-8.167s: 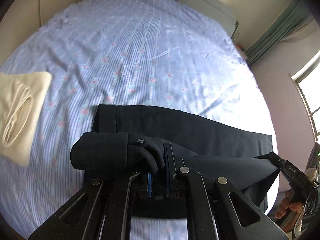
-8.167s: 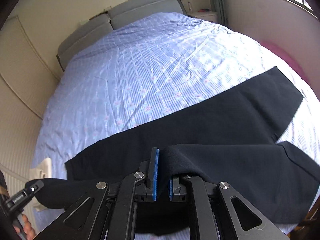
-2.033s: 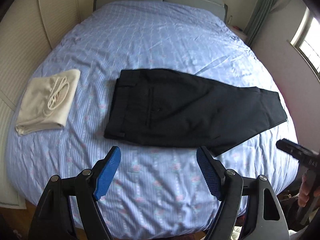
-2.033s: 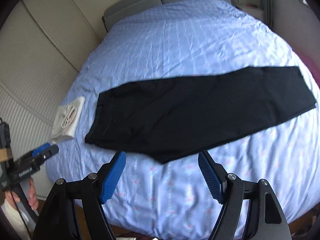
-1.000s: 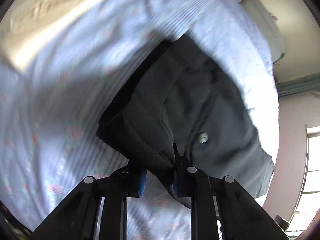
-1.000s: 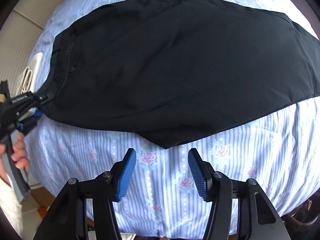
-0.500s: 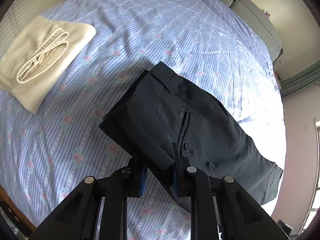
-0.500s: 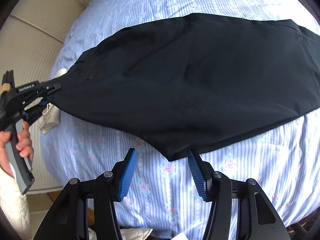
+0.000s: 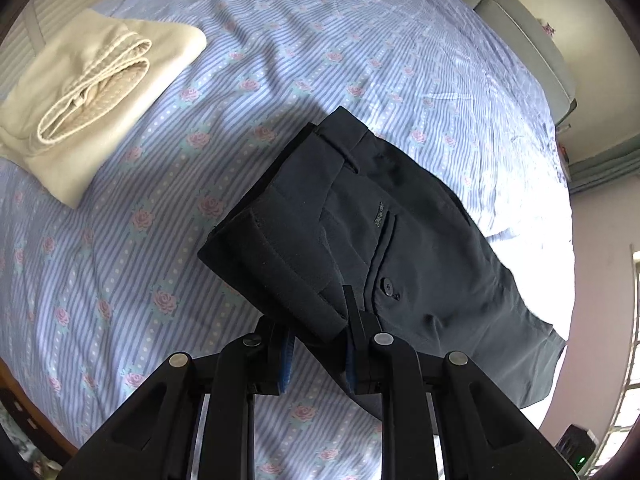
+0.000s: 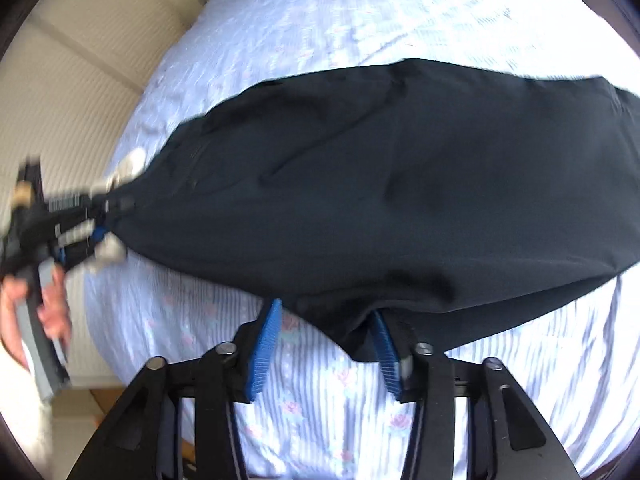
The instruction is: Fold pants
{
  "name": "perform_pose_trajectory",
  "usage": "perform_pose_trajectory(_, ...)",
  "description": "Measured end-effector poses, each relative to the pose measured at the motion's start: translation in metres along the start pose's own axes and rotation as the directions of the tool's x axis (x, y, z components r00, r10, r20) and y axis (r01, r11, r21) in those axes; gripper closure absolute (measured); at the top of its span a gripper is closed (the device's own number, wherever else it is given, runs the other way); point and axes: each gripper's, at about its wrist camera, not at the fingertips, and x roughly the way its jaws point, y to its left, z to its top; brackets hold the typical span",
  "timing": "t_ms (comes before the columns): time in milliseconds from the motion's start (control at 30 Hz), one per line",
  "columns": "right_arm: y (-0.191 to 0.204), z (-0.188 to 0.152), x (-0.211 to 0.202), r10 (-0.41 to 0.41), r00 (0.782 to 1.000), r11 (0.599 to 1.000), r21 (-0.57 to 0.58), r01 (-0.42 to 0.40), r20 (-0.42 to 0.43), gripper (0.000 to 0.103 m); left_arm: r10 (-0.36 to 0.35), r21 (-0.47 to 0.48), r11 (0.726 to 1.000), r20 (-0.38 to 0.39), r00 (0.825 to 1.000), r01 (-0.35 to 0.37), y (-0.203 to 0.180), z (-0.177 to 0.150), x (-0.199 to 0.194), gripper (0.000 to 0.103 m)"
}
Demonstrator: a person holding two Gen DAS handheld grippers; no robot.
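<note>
The black pants (image 9: 400, 240) lie folded lengthwise across the blue striped bed (image 9: 280, 40). My left gripper (image 9: 316, 344) is shut on the near waistband corner and holds it lifted off the sheet. In the right wrist view the pants (image 10: 400, 184) stretch across the bed, and the left gripper (image 10: 96, 216) shows at their left end. My right gripper (image 10: 324, 344) is open, with its blue pads either side of the crotch point on the pants' near edge; the cloth drapes over the right pad.
A folded cream garment (image 9: 88, 92) lies on the bed at the far left. The grey headboard (image 9: 528, 28) is at the back right. A window (image 9: 634, 340) is on the right wall. The bed's near edge (image 10: 120, 360) drops to the floor.
My left gripper has lifted the waistband a little higher. My right gripper has moved forward so its open pads now straddle the pants' near edge.
</note>
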Motion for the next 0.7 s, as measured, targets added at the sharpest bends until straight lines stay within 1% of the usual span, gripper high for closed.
perform_pose_trajectory(33,-0.003,0.001,0.000,0.000,1.000,1.000,0.010,0.000,0.010,0.071,0.004,0.003,1.000,-0.002,1.000,-0.004,-0.001,-0.001,0.000,0.082)
perform_pose_trajectory(67,-0.006,0.001,0.003,-0.010,1.000,1.000,0.012,0.010,0.007,0.079,0.008,0.010,1.000,-0.002,1.000,-0.008,-0.002,-0.001,0.000,0.082)
perform_pose_trajectory(100,-0.010,0.001,0.006,-0.022,1.000,1.000,0.017,0.022,-0.005,0.088,0.018,0.027,0.999,0.002,1.000,-0.018,-0.004,-0.002,0.000,0.082)
perform_pose_trajectory(133,-0.014,-0.001,0.005,-0.016,1.000,1.000,0.026,0.016,-0.016,0.092,0.026,0.042,0.999,0.012,1.000,-0.026,-0.007,-0.004,-0.002,0.082)
perform_pose_trajectory(167,-0.016,-0.003,0.002,-0.012,1.000,0.999,0.037,0.013,-0.024,0.093,0.029,0.047,0.998,0.022,0.999,-0.030,-0.007,-0.005,-0.004,0.082)
perform_pose_trajectory(233,-0.014,-0.015,-0.008,0.001,1.000,0.997,0.071,0.000,-0.013,0.095,0.040,0.048,0.998,0.035,0.999,-0.042,-0.005,-0.009,-0.006,0.082)
perform_pose_trajectory(300,-0.012,-0.026,-0.011,-0.008,1.000,0.995,0.097,0.010,-0.022,0.097,0.044,0.019,0.999,0.017,0.999,-0.044,0.002,-0.013,-0.003,0.082)
perform_pose_trajectory(400,-0.025,-0.044,0.017,-0.028,0.991,0.986,0.157,0.048,-0.128,0.099,0.066,-0.032,0.997,-0.036,0.997,-0.067,0.020,-0.023,0.013,0.081)
perform_pose_trajectory(433,-0.028,-0.048,0.026,-0.056,0.985,0.985,0.154,0.081,-0.163,0.100,0.072,-0.045,0.996,-0.050,0.996,-0.075,0.026,-0.026,0.019,0.081)
perform_pose_trajectory(500,-0.029,-0.053,0.034,-0.084,0.978,0.986,0.124,0.109,-0.190,0.101,0.075,-0.048,0.996,-0.064,0.995,-0.078,0.034,-0.030,0.029,0.081)
perform_pose_trajectory(533,-0.028,-0.054,0.036,-0.108,0.974,0.986,0.105,0.131,-0.200,0.101,0.075,-0.047,0.996,-0.070,0.995,-0.078,0.035,-0.031,0.032,0.079)
perform_pose_trajectory(600,-0.027,-0.054,0.037,-0.127,0.965,0.983,0.098,0.153,-0.229,0.101,0.095,-0.023,0.995,-0.076,0.993,-0.097,0.036,-0.029,0.035,0.070)
perform_pose_trajectory(633,-0.025,-0.054,0.034,-0.144,0.961,0.980,0.097,0.171,-0.237,0.100,0.132,0.005,0.991,-0.075,0.988,-0.132,0.036,-0.029,0.034,0.060)
perform_pose_trajectory(667,-0.020,-0.053,0.029,-0.153,0.961,0.981,0.083,0.176,-0.231,0.099,0.173,0.027,0.985,-0.066,0.983,-0.172,0.036,-0.029,0.030,0.049)
perform_pose_trajectory(700,-0.013,-0.051,0.022,-0.156,0.963,0.984,0.055,0.172,-0.221,0.093,0.220,0.049,0.975,-0.051,0.974,-0.217,0.039,-0.028,0.025,0.046)
